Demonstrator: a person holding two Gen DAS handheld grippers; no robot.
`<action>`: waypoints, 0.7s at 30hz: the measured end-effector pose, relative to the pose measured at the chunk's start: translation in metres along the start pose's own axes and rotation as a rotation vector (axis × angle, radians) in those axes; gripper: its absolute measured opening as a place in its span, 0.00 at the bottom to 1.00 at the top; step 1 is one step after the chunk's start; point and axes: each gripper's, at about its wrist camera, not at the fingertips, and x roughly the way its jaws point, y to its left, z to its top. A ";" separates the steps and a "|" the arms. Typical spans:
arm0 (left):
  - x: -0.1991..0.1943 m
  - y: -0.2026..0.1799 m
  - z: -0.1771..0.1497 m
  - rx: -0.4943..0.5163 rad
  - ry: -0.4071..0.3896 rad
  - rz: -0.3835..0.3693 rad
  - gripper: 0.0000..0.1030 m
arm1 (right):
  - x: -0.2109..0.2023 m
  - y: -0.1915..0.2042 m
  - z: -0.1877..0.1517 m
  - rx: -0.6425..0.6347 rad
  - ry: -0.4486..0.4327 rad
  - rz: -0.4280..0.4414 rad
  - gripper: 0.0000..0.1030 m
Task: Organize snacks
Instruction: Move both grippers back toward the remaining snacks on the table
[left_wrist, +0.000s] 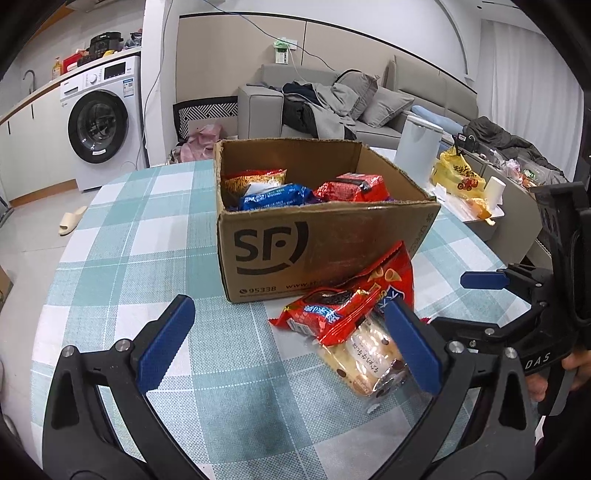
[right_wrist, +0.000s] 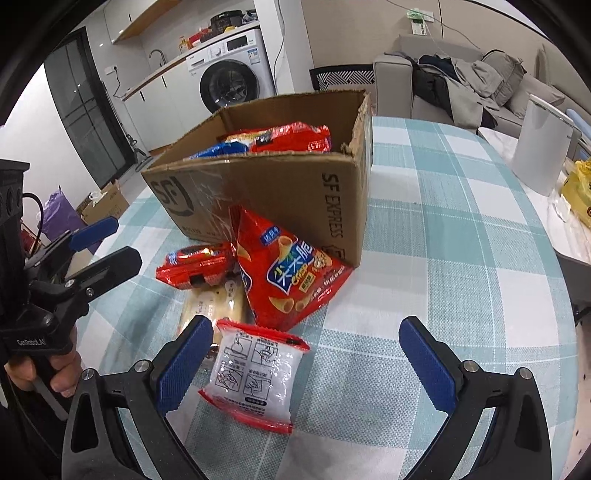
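In the left wrist view the cardboard box hides the lower parts of the packets inside it. The red cone-snack bag overlaps the biscuit pack, whose small print is unreadable.

Open SF cardboard box holds snack packs; red crisp bag leans against it; cookie pack, biscuit pack, white sachet lie flat nearby.
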 end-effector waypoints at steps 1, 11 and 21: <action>0.002 0.000 -0.001 -0.002 0.006 0.001 0.99 | 0.002 -0.001 -0.001 0.001 0.009 0.000 1.00; 0.019 0.005 -0.005 -0.013 0.048 -0.001 0.99 | 0.019 0.009 -0.012 -0.047 0.095 0.019 1.00; 0.023 0.001 -0.009 0.004 0.067 0.000 0.99 | 0.024 -0.001 -0.018 -0.063 0.148 0.012 0.99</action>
